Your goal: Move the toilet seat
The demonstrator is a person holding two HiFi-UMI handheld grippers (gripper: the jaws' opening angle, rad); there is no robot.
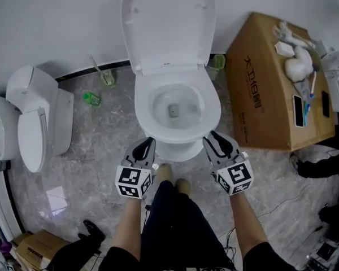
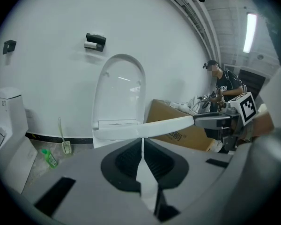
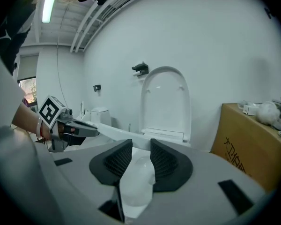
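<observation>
left claw (image 2: 141, 143) pinches toilet seat (image 2: 152, 127) rim | right claw (image 3: 140, 148) clamps toilet seat | head view: contact hidden, lid (image 1: 168, 21) up

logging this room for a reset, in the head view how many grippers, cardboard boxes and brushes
grippers: 2, left gripper and right gripper
cardboard boxes: 2
brush: 1
total: 5

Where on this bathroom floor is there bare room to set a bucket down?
The widest bare floor lies between the spare toilet on the left and the toilet in the middle, in front of the green bottle. A smaller patch sits in front of the cardboard box. The box's top is crowded; a brush stands by the wall.
</observation>
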